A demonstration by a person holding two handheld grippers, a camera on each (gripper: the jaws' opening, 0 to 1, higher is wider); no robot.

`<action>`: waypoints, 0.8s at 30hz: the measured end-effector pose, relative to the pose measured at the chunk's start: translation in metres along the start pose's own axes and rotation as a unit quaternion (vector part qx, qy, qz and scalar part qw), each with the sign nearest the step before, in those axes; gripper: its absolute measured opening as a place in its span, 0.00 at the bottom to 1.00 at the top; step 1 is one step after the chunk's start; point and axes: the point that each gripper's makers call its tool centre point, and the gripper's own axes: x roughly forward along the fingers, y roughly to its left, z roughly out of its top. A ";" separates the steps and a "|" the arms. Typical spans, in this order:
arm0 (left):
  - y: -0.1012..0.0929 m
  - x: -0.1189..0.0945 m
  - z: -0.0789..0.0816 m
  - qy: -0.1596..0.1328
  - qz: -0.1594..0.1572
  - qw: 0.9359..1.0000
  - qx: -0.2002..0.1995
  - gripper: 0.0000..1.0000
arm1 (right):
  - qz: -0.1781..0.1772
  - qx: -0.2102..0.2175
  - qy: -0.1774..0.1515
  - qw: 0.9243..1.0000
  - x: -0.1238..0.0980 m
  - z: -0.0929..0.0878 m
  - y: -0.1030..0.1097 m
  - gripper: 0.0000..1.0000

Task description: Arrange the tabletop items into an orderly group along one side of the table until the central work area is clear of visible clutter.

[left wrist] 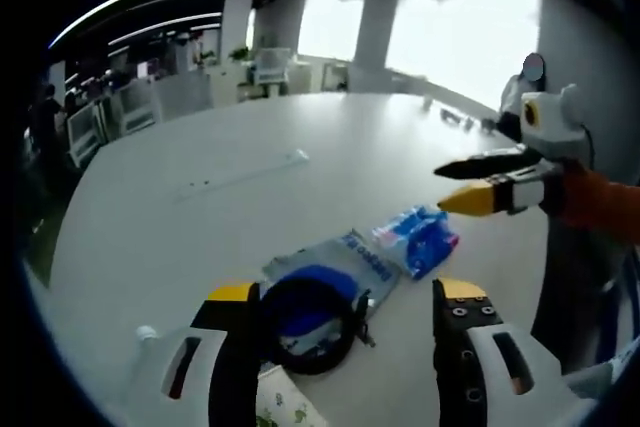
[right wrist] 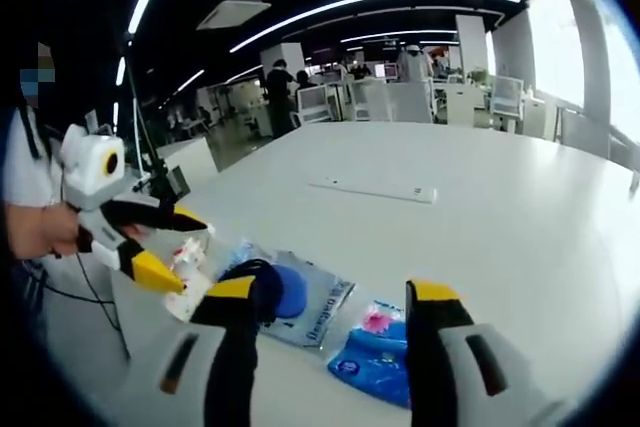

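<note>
left gripper view: your left gripper point(left wrist: 345, 297) and right gripper point(left wrist: 452, 185) both gape empty; the blue packet point(left wrist: 418, 237) looks light, crinkly, slippery, so pinch its edge.

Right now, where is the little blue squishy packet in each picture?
Left gripper view: the small blue plastic packet lies on the white table, right of middle, above this view's own right jaw.
Right gripper view: the same packet lies low in the picture, between this view's own jaws.
Shared landmark: the flat grey-and-blue plastic pouch lies next to the packet.
</note>
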 end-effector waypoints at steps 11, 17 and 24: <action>0.022 -0.017 -0.008 0.002 0.014 1.000 -0.004 0.66 | 0.022 -0.008 0.002 1.000 0.016 0.005 0.032 0.55; 0.033 -0.025 -0.013 0.005 0.019 1.000 0.000 0.64 | 0.033 -0.013 0.004 0.999 0.026 0.006 0.048 0.54; 0.041 -0.029 -0.017 0.011 0.025 1.000 0.002 0.62 | 0.045 -0.017 0.012 0.999 0.038 0.004 0.063 0.54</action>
